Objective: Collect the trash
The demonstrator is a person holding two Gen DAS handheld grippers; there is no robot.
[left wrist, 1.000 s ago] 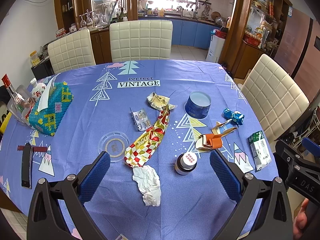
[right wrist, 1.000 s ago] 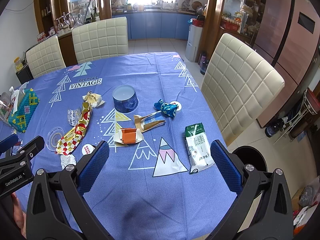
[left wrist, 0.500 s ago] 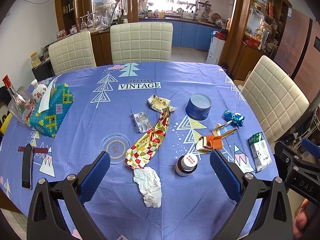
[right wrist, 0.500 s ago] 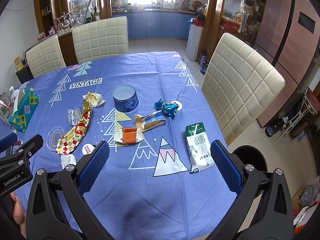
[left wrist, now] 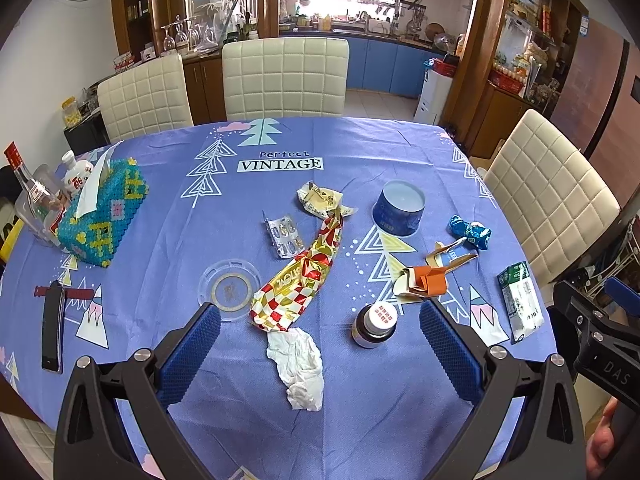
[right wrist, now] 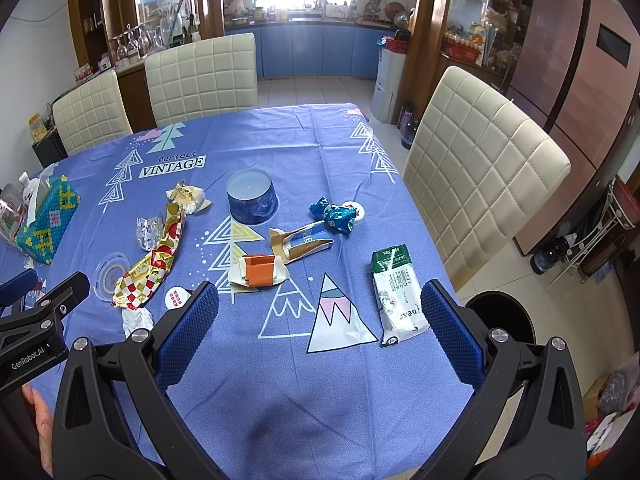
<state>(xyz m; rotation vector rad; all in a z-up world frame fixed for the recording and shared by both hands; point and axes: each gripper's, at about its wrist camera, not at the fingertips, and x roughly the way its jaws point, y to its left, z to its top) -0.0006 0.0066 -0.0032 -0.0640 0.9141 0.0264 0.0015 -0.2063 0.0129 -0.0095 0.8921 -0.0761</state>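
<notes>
A periwinkle-blue tablecloth (left wrist: pixel 360 408) printed with white line-drawn pine trees, pastel snow-capped peaks and a white "VINTAGE" label fills the middle of both views. Centre frame on the left wrist view lie a long crinkled foil wrapper (left wrist: pixel 300 276) checked in gold, red and white, a crumpled white tissue (left wrist: pixel 300 364) below it, a dark-blue round tub (left wrist: pixel 399 209) with a pale top to the upper right, and a folded orange-and-cream carton (left wrist: pixel 420 282) at right. At left sits a turquoise beaded tissue box (left wrist: pixel 100 212) patterned in yellow and pink; in the right wrist view a shiny blue foil wrapper (right wrist: pixel 335 216) and a white-and-green pouch (right wrist: pixel 398 292) lie right of centre.
</notes>
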